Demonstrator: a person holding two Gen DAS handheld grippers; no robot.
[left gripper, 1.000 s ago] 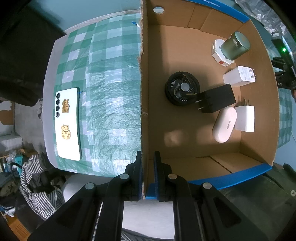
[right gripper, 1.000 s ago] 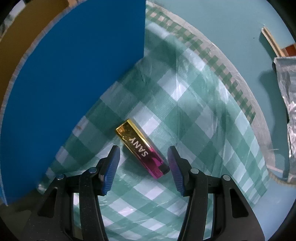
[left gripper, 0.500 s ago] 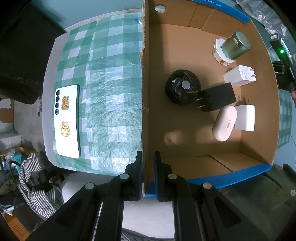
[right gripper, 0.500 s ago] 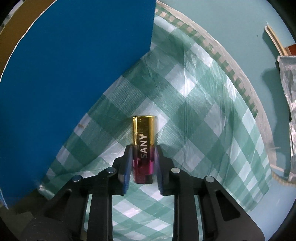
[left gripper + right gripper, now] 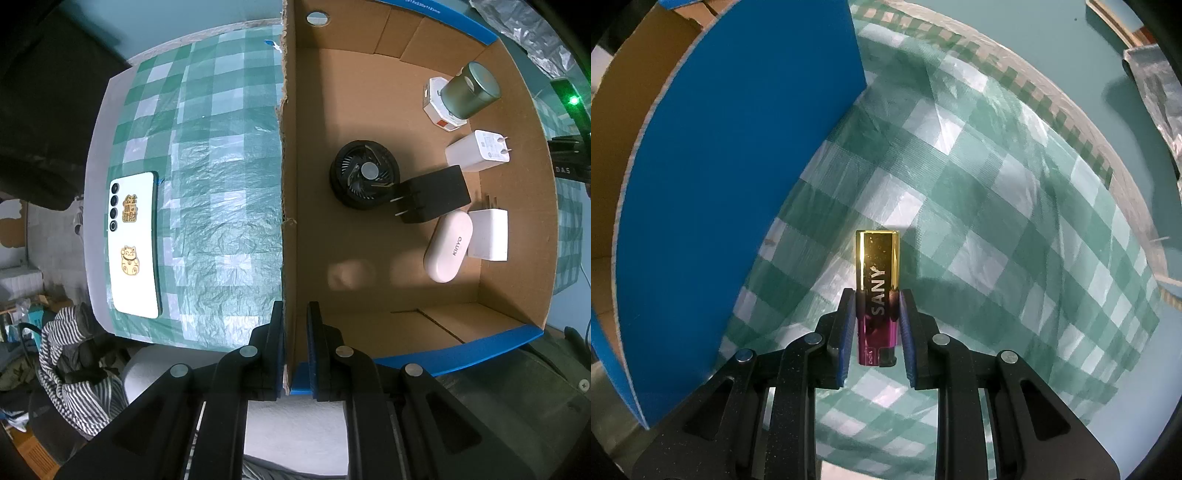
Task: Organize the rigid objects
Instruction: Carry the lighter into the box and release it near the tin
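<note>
My right gripper (image 5: 878, 301) is shut on a gold and magenta lighter (image 5: 877, 269) marked SANY and holds it lifted above the green checked cloth (image 5: 997, 206), beside the blue outer wall of the cardboard box (image 5: 738, 166). My left gripper (image 5: 295, 314) is shut on the near left wall of the box (image 5: 290, 258). Inside the box lie a black fan (image 5: 364, 173), a black charger (image 5: 434, 197), two white chargers (image 5: 476, 151) (image 5: 489, 234), a white KINYO case (image 5: 448, 247) and a green cylinder (image 5: 471, 90). A white phone (image 5: 135, 243) lies on the cloth left of the box.
A striped garment (image 5: 70, 354) lies below the table's left edge. Crinkled silver foil (image 5: 1156, 85) sits on the teal surface at the far right. A device with a green light (image 5: 572, 99) stands beyond the box's right wall.
My right gripper closed on the lighter, turned it in line with the fingers and lifted it off the cloth. My left gripper stayed clamped on the box wall.
</note>
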